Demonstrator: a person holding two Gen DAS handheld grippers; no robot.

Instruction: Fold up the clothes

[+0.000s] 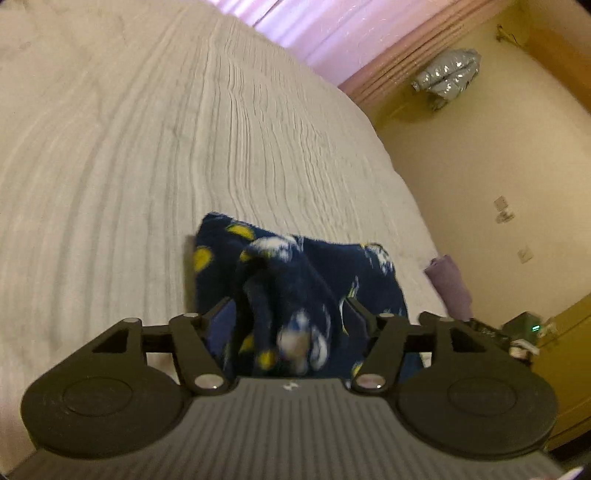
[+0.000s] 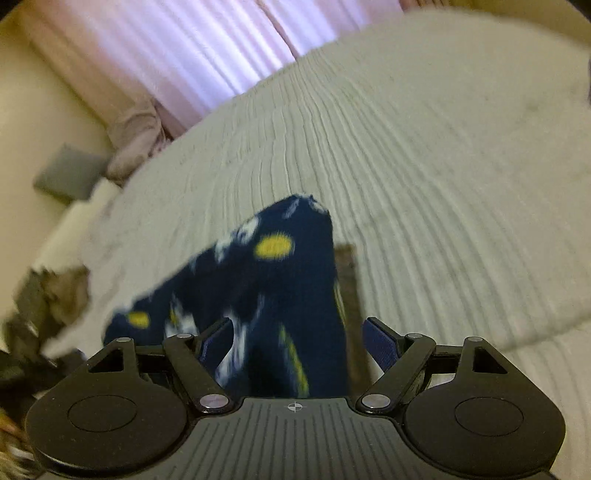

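Note:
A dark blue fleece garment (image 1: 321,266) printed with yellow and white shapes lies bunched on the pale ribbed bedspread (image 1: 147,147), close to the bed's right edge. My left gripper (image 1: 288,310) stands open over it; a raised fold of the cloth sits between the fingers, which do not pinch it. In the right wrist view the same garment (image 2: 273,273) stretches away as a long blurred strip across the bedspread (image 2: 443,166). My right gripper (image 2: 297,336) is open wide. The cloth lies near its left finger, and its right finger (image 2: 380,343) is clear of the fabric.
Pink curtains (image 1: 314,26) hang behind the bed. A silver padded jacket (image 1: 447,74) lies by the far wall and a purple item (image 1: 448,284) leans at the bed's right edge. A grey cushion (image 2: 70,173) and dark clutter (image 2: 33,306) sit off the bed's left side.

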